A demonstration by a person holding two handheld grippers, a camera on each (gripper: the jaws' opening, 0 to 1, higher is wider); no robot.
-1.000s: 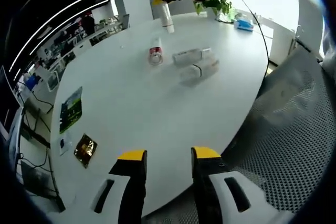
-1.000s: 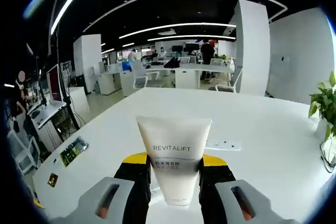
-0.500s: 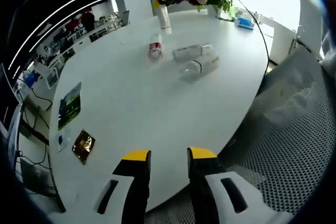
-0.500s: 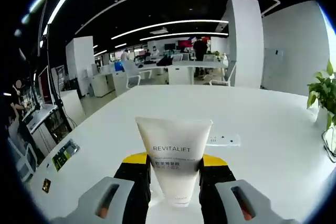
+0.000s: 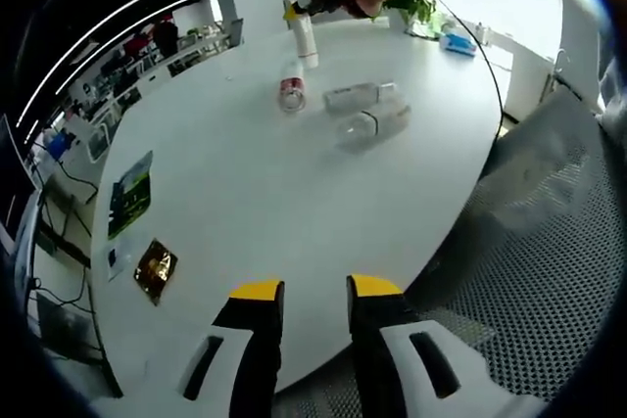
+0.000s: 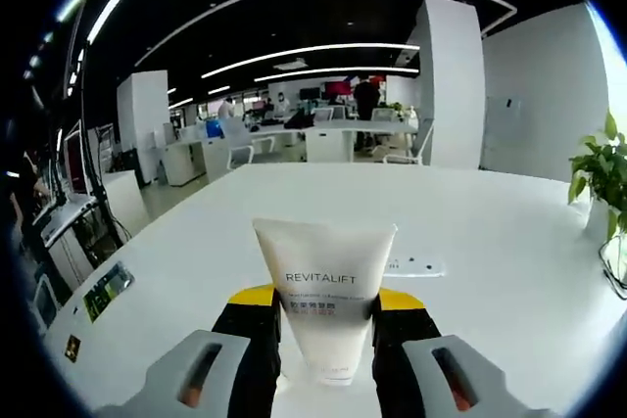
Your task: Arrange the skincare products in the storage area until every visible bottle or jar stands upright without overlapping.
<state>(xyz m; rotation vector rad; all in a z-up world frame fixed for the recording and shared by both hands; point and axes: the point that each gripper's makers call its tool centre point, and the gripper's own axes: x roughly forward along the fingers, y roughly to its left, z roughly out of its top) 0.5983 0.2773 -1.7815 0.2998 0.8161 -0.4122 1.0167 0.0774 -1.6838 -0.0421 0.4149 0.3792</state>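
The white tube's lower end (cap side) hides between the claw's jaws.

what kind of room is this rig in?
Likely an open-plan office: a big white table, rows of desks with office chairs behind it, long ceiling light strips, and a potted plant by the table's edge.

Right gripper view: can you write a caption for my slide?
Hand-held gripper pinching a white tube above a white table in an office.
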